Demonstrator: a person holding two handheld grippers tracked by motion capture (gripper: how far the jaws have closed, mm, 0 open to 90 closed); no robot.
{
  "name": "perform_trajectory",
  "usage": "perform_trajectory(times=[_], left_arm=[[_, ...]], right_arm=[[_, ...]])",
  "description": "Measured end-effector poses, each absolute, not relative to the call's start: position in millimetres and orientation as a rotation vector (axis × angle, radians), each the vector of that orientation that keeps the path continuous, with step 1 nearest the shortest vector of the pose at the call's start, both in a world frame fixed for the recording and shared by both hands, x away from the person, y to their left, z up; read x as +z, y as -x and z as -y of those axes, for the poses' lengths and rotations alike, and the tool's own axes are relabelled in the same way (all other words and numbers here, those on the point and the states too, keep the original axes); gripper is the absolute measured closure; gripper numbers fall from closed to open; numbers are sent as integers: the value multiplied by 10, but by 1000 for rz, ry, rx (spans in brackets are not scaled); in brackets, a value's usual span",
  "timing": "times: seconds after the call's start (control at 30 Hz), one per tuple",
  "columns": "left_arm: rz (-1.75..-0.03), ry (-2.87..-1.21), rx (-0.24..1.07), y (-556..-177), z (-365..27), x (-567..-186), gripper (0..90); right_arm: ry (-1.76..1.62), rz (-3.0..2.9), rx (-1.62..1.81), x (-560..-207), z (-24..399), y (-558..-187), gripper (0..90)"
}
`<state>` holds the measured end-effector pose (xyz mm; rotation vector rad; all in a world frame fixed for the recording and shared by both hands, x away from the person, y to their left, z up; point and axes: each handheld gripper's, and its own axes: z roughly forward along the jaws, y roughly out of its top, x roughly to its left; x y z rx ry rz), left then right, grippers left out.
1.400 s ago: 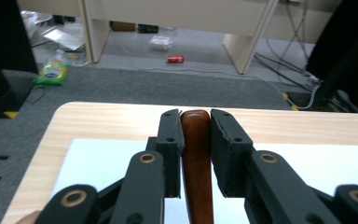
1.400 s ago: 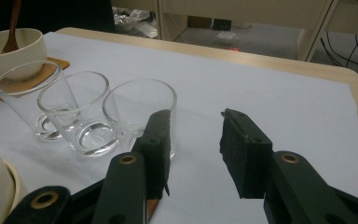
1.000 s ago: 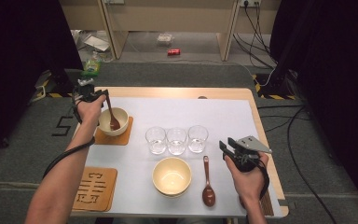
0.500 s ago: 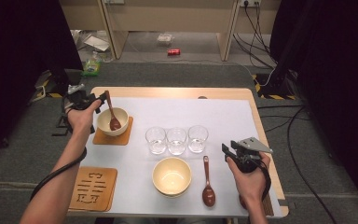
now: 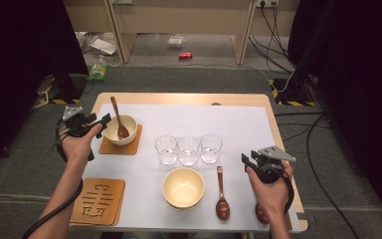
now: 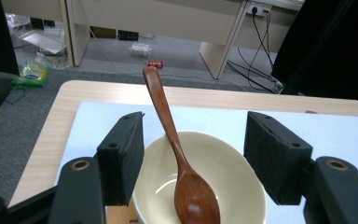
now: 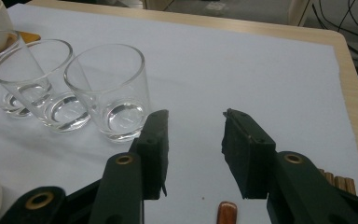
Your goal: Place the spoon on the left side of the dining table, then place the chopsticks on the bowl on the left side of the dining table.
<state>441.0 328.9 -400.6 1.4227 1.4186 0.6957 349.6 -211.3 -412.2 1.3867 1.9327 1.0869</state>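
Note:
A cream bowl (image 5: 127, 124) stands on a wooden coaster (image 5: 134, 146) at the table's left, with a brown wooden spoon (image 5: 118, 117) leaning in it. My left gripper (image 5: 99, 121) is held open just left of that bowl. In the left gripper view the spoon (image 6: 161, 102) and bowl (image 6: 228, 172) lie ahead between the wide-apart jaws of the left gripper (image 6: 196, 128), untouched. My right gripper (image 5: 247, 160) is open near the right front. The right gripper (image 7: 193, 128) is empty, and a spoon handle tip (image 7: 226, 212) lies just below its jaws.
Three empty glasses (image 5: 188, 149) stand in a row at mid-table, the nearest glass (image 7: 109, 88) left of my right jaws. An empty cream bowl (image 5: 183, 187) and a second wooden spoon (image 5: 222, 191) lie at the front. A carved coaster (image 5: 98, 200) sits front left.
My left gripper has drawn back leftward and toward the person, away from the spoon handle; the spoon stays in the bowl. The right gripper has barely moved.

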Motion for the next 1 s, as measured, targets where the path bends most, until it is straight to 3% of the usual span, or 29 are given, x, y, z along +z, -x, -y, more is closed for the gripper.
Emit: perform_trajectory(times=[0.5,0.73,1.0], left_arm=[[-1394,-1482,693,-4135,-3273,-4137,379],[-1376,-1469,708,-3897,-3308,-4183,374],[-1374,-1482,699,-3877,-3317,-4185,373]], right_arm=[[-1486,-2003,971,-4070,2168,-3609,623],[-1617,-2041,822,-4108,2362,-3636,649],[-1742,-2060,717,-4241,2612,-3648,660]])
